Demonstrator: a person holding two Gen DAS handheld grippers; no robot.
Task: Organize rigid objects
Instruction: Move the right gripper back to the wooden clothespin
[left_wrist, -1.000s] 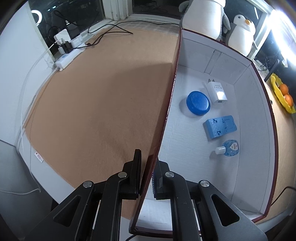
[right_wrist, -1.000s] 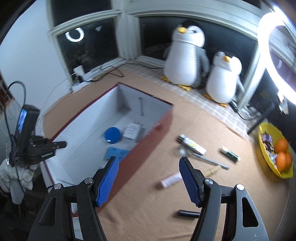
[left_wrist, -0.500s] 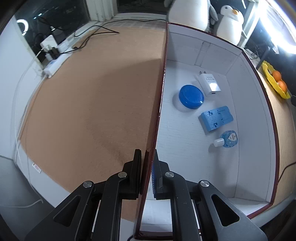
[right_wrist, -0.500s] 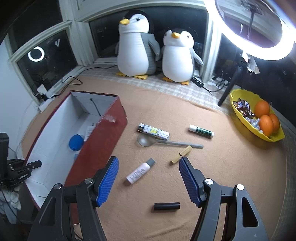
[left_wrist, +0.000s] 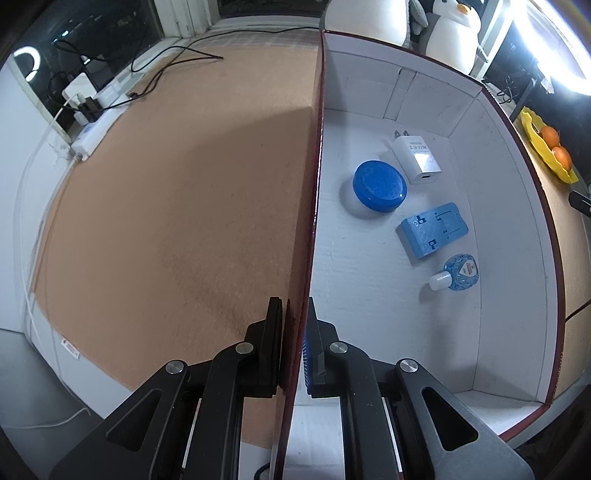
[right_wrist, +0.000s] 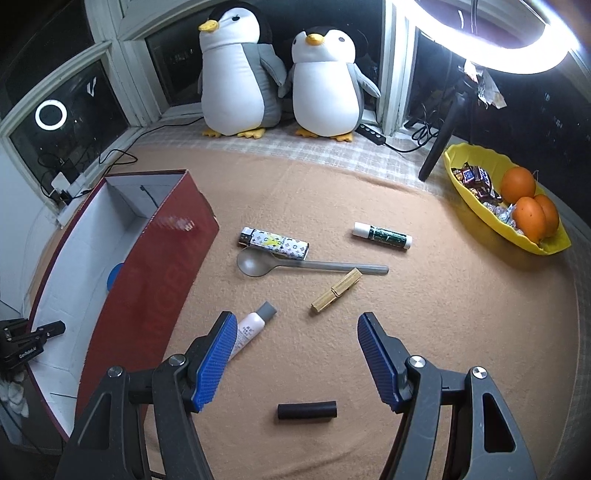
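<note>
The left gripper (left_wrist: 293, 314) is clamped tight on the near left wall of the red cardboard box (left_wrist: 314, 206), one finger outside, one inside, steadying it. That wall is thin card, light and a bit flexible, so I'd judge the pinch holds the box in place but wouldn't lift it cleanly.

The right gripper (right_wrist: 297, 325) hangs wide open over the tan mat (right_wrist: 443, 332), nothing between its blue pads (right_wrist: 218, 362). Just past the left pad lies a small white tube with a grey cap (right_wrist: 253, 328), near the box's red side. Closer in, between the fingers and a little nearer, sits a short black cylinder (right_wrist: 306, 410): rigid, smooth, likely to roll, so take it across its middle, square to its length.

Farther out: a wooden clothespin (right_wrist: 336, 290), light and stiff, best gripped across its flat sides; a grey spoon (right_wrist: 306, 264), thin and low, awkward at the handle; a patterned lighter (right_wrist: 275, 242); a glue stick (right_wrist: 382, 236).

Already in the box: a blue round lid (left_wrist: 380, 181), a white charger (left_wrist: 417, 155), a blue block (left_wrist: 432, 229), a small bottle (left_wrist: 458, 273).
</note>
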